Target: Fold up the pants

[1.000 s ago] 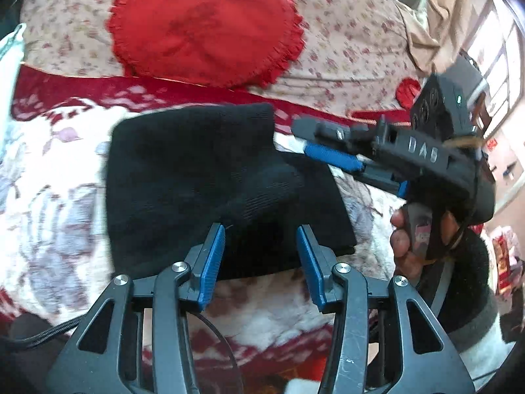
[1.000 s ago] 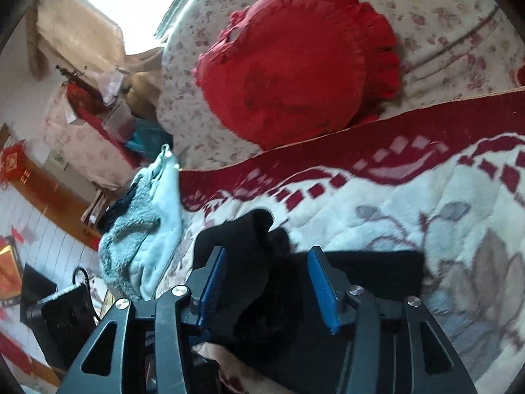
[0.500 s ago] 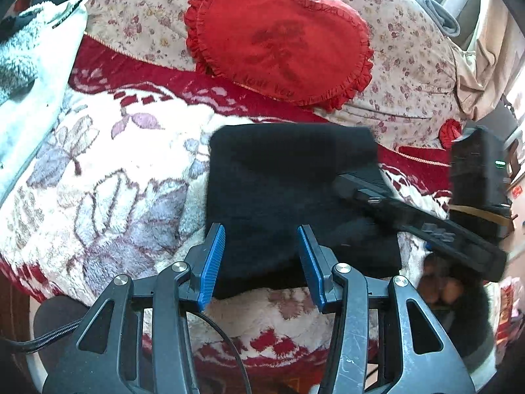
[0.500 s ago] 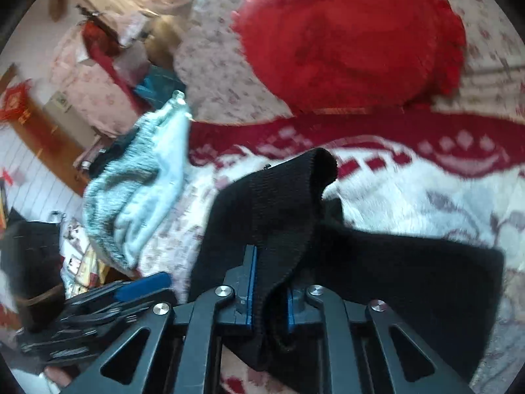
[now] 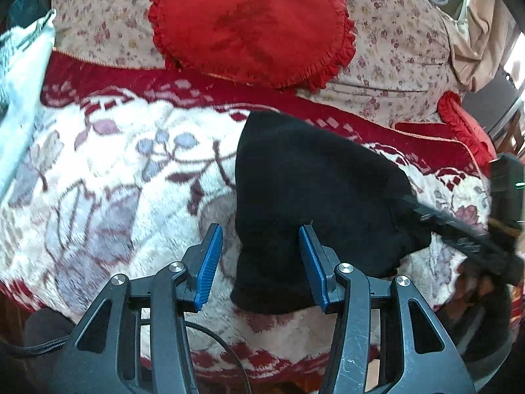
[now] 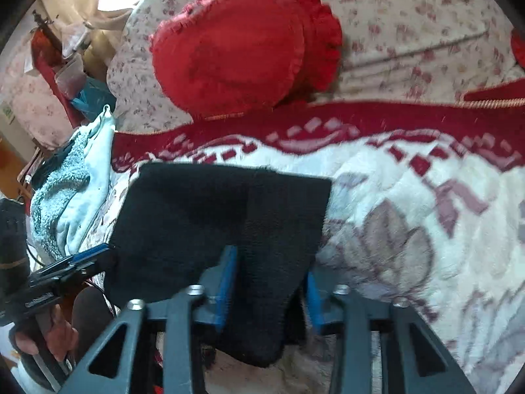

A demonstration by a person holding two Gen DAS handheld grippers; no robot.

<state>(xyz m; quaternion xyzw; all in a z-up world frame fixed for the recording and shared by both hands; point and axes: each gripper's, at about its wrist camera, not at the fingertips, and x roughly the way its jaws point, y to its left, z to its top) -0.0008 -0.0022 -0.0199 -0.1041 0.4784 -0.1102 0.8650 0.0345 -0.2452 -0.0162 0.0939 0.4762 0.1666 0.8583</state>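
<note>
Black pants lie between right tool pads.

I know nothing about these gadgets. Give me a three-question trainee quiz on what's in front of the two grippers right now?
1. True or false: the left gripper has its jaws apart, not clamped on anything.
2. Multiple choice: the black pants lie on (A) a bare wooden table, (B) a floral blanket, (C) a tiled floor.
3. Fill in: the frilled cushion behind the pants is coloured ____.

Key: 1 true. 2 B. 3 red. In the right wrist view, the right gripper has pants fabric lying between its open fingers.
</note>
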